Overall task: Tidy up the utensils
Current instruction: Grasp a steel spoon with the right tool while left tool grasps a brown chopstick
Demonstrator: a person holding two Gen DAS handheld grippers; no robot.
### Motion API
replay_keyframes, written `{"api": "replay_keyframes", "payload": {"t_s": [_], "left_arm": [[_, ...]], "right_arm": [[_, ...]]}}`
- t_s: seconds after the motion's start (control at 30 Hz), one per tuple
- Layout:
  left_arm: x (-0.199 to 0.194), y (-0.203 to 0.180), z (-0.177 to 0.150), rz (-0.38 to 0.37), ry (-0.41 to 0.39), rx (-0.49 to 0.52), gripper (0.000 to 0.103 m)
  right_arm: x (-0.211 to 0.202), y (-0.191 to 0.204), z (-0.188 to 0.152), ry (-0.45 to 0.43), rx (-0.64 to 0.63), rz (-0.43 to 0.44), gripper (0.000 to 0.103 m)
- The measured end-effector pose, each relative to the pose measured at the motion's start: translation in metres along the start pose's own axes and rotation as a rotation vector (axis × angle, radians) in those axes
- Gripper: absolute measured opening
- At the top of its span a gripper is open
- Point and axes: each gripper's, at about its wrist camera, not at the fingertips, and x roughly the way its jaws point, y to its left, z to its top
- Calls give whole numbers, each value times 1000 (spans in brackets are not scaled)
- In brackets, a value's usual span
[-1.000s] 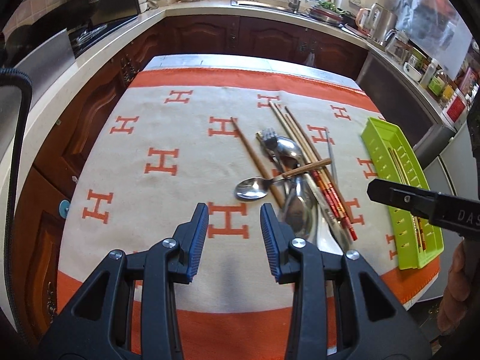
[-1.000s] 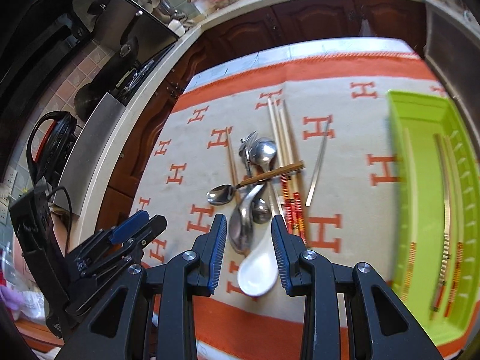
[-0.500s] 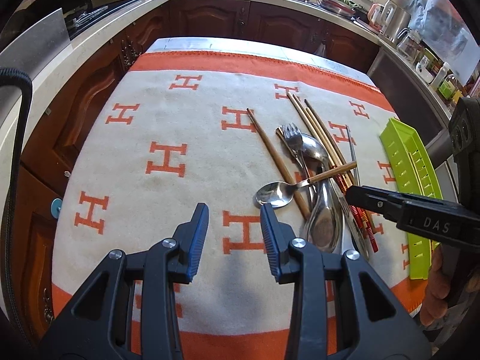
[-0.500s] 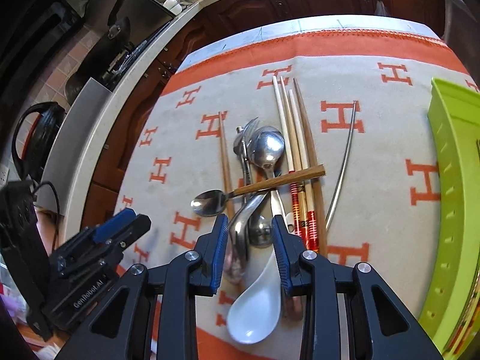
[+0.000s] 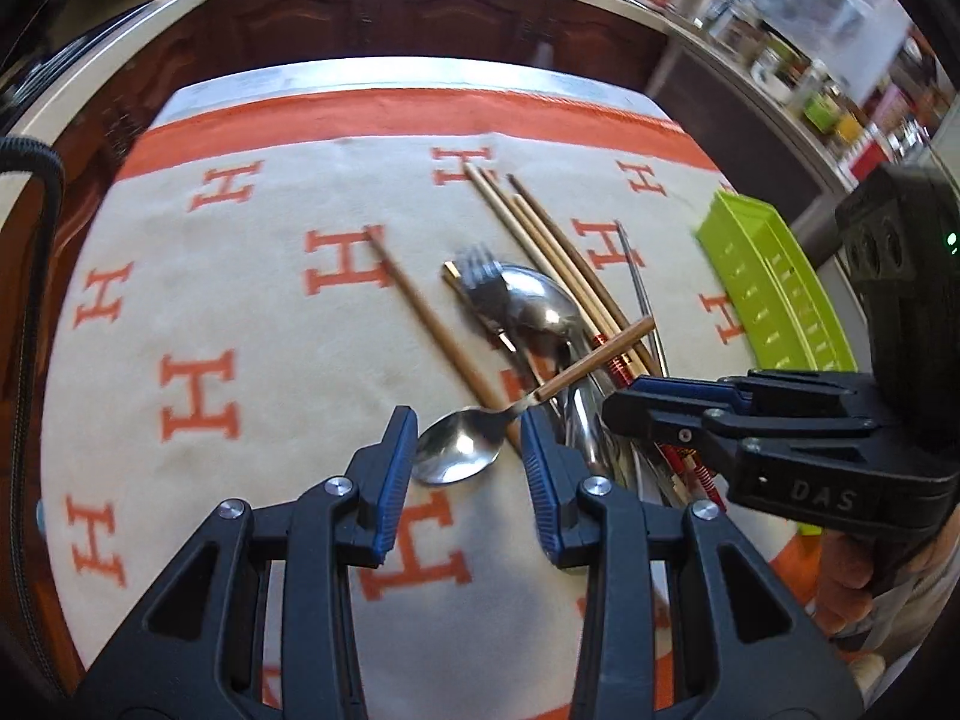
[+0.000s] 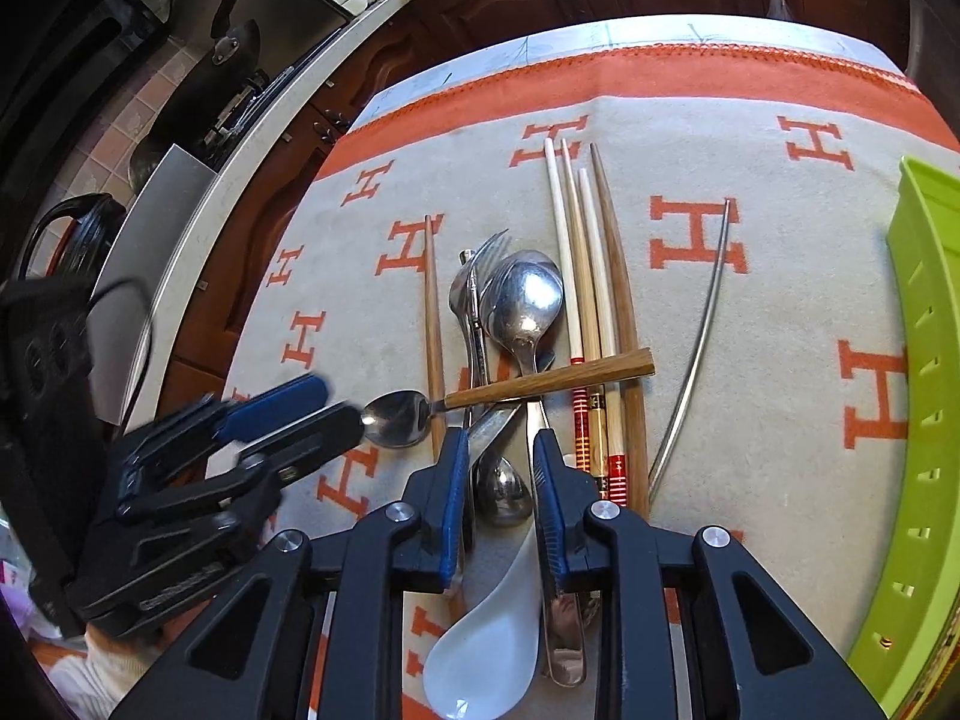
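Utensils piled on the orange-and-cream cloth, both grippers low over the heap.

We have the left gripper spread, its jaws either side of the bowl of the wooden-handled spoon without pressing on it. The right gripper is closing around the small steel spoon and crossed steel handles near the white soup spoon; we see no firm pinch yet. The pile sits mid-cloth, chopsticks on its right, the green tray further right. We judge the steel pieces stiff, light and slippery, so a polished bowl may squirt out; the wooden handle gives better bite. The white spoon looks ceramic and chippable, so we would take it by its neck. Overlapped pieces may drag neighbours when lifted.
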Motion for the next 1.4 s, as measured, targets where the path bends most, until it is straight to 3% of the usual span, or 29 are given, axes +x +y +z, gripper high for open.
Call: {"api": "replay_keyframes", "payload": {"t_s": [0.17,0.33,0.67,0.93,1.17,1.4], "left_arm": [[23,-14,11,-33,59,147,32],[39,-28,17,-8,115,279,32],[53,-38,26,-57,173,386,23],[51,-35,29,-106,261,344,4],[41,-7,16,-74,269,190,4],[37,5,8,-57,250,134,4]], "right_arm": [[-1,-5,0,1,16,30,23],[-3,-12,0,0,38,61,23],[-4,-19,-2,1,69,104,23],[-1,-21,-4,10,80,107,23],[4,-17,2,11,52,79,23],[14,-15,12,6,30,37,21]]}}
